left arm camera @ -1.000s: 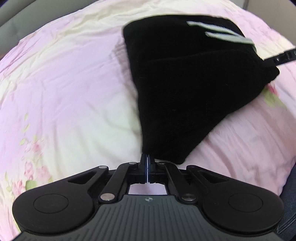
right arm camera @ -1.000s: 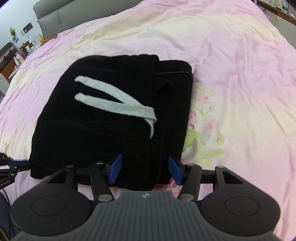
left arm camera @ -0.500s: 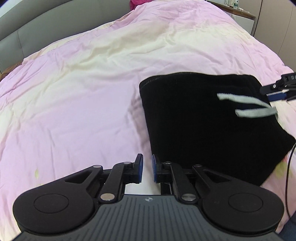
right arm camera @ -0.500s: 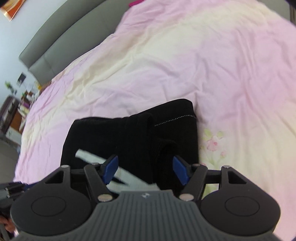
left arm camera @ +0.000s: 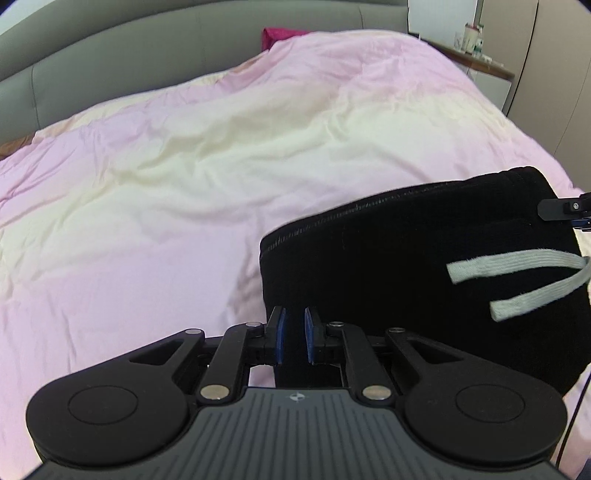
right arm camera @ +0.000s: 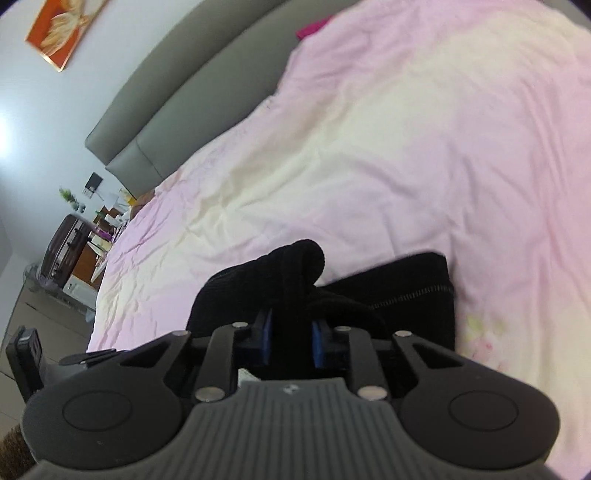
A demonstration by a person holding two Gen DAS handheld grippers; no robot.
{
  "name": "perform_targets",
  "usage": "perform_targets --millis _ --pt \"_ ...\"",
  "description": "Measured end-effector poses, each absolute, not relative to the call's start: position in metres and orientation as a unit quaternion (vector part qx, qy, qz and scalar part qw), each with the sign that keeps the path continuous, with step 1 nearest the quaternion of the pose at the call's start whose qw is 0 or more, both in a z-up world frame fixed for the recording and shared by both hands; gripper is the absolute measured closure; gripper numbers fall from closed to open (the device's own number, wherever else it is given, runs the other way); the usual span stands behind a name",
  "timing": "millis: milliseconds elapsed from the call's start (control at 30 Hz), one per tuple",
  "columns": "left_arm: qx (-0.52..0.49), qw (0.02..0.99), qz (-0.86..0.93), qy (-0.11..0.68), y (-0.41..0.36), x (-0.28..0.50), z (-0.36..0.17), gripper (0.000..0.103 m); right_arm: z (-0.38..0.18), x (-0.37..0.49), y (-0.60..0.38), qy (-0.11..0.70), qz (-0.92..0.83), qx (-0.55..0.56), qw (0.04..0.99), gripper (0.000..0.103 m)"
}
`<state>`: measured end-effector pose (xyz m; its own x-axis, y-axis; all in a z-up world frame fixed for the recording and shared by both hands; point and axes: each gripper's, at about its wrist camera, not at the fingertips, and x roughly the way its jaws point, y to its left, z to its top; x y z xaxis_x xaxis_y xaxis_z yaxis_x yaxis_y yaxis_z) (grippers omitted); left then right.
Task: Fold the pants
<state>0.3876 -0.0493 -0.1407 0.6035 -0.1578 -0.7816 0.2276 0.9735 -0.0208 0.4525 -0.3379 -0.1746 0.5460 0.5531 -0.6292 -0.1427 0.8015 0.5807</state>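
Observation:
The black pants (left arm camera: pixel 406 266) lie folded on the pink bed cover (left arm camera: pixel 184 184), with white drawstrings (left arm camera: pixel 517 269) on top at the right. My left gripper (left arm camera: pixel 293 336) has its blue pads close together on the near left corner of the pants. In the right wrist view my right gripper (right arm camera: pixel 290 341) is shut on a raised fold of the black pants (right arm camera: pixel 295 273). The right gripper's tip also shows at the right edge of the left wrist view (left arm camera: pixel 569 210).
A grey padded headboard (left arm camera: pixel 147 55) runs along the far side of the bed. A magenta item (left arm camera: pixel 280 35) lies at the head. A nightstand with bottles (left arm camera: pixel 476 48) stands at the right. A dark suitcase and clutter (right arm camera: pixel 70 240) stand beside the bed.
The left gripper let go of the pants edge, opened, then closed on the near corner. The right gripper went from open to shut on a fold and lifted it.

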Motion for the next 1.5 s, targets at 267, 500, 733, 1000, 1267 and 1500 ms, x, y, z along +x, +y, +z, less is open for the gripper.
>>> perform_targets --millis 267,500,733,1000,1267,1500 --pt "0.059 0.897 -0.122 0.421 -0.089 0.436 -0.159 0.089 -0.211 0.473 -0.359 0.478 0.126 0.171 0.852 0.086" --pt "0.091 0.872 -0.090 0.472 -0.104 0.473 -0.202 0.091 -0.246 0.485 -0.348 0.486 0.094 0.121 0.860 0.084" --pt "0.129 0.884 -0.099 0.438 -0.110 0.445 -0.168 0.094 -0.225 0.476 -0.348 0.482 0.100 0.110 0.863 0.075" --pt "0.122 0.896 -0.153 0.398 -0.106 0.328 -0.143 0.094 -0.184 0.373 -0.328 0.419 0.117 0.018 0.900 0.077" --pt "0.074 0.870 -0.124 0.471 -0.095 0.274 -0.200 0.094 -0.223 0.327 -0.324 0.421 0.071 0.035 0.903 0.077" --pt "0.019 0.875 -0.121 0.468 -0.063 0.243 -0.193 0.097 -0.246 0.320 -0.315 0.430 0.055 0.027 0.901 0.077"
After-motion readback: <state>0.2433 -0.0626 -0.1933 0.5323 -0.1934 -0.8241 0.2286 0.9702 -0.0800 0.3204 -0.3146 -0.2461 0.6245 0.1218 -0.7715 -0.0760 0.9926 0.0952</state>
